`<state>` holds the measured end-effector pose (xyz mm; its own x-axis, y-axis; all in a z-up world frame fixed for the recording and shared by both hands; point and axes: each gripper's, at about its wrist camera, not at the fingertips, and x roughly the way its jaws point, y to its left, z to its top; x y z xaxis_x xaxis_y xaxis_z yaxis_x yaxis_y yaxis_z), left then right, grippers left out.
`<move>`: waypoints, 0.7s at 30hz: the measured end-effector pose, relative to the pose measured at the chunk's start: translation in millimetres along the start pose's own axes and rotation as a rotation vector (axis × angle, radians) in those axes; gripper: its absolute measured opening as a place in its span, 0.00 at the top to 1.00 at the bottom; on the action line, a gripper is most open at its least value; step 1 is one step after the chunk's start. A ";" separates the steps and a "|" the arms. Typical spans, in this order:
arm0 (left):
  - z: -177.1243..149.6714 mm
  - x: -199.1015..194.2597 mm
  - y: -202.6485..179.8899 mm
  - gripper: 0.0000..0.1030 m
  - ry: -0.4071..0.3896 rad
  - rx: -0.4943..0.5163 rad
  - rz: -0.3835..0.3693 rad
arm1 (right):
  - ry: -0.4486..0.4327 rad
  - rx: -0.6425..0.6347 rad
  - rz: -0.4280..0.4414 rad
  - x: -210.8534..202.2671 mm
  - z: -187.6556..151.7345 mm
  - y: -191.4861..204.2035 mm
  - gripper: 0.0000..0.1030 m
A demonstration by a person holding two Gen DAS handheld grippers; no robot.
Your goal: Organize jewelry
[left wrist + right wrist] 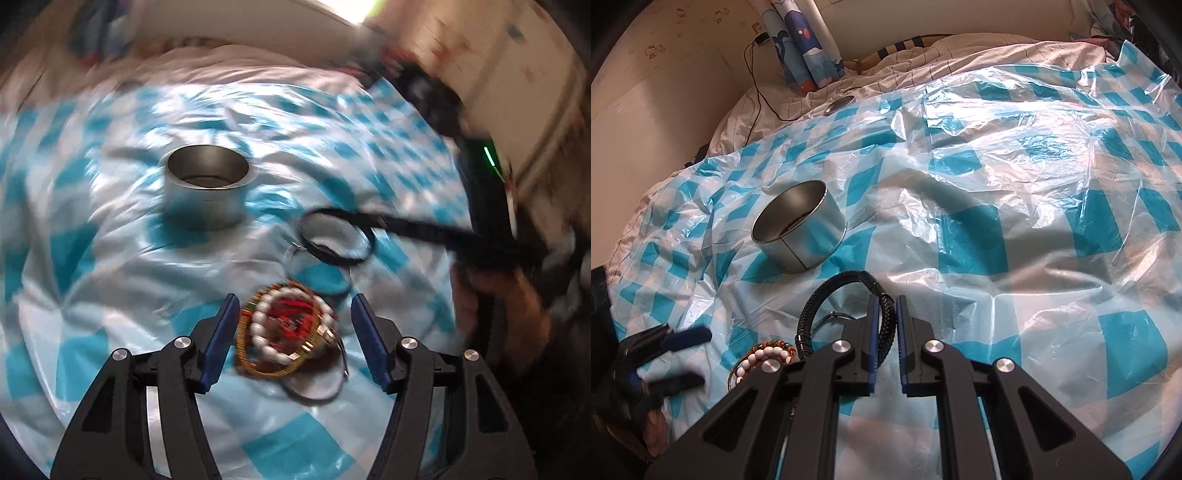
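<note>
My right tongs (897, 325) pinch the black braided bracelet (820, 310), w/ the tin (799, 230) further off on the left. My left tongs (291, 332) gape open, bead bracelets (288, 332) lying loose btwn them on the bed's checked plastic sheet (110, 295).

Home bedroom, rumpled bed quilt (960, 55), cartoon curtain (801, 40), wall-plugged charger cable (753, 66)

A bed fills the scene, covered by a crinkled blue-and-white checked plastic sheet (1015, 206) laid over pale striped bedding (960, 59). Beige wall (665, 74) at the far side, marked with small stains. A patterned blue curtain (801, 40) hangs in the corner. A black cable (757, 85) runs down from a wall socket. Daylight glares on the plastic.
</note>
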<state>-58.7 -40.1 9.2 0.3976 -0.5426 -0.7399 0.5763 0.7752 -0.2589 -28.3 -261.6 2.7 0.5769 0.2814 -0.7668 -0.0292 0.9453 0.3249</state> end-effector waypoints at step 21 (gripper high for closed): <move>-7.5 -7.4 -5.6 1.00 0.040 0.101 -0.012 | 0.006 0.005 0.003 2.9 -0.8 -1.5 0.90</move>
<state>-70.3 -38.0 11.5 0.3627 -0.5367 -0.7618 0.6504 0.7312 -0.2055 -27.3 -262.2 -0.5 0.5718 0.2848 -0.7694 -0.0266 0.9437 0.3296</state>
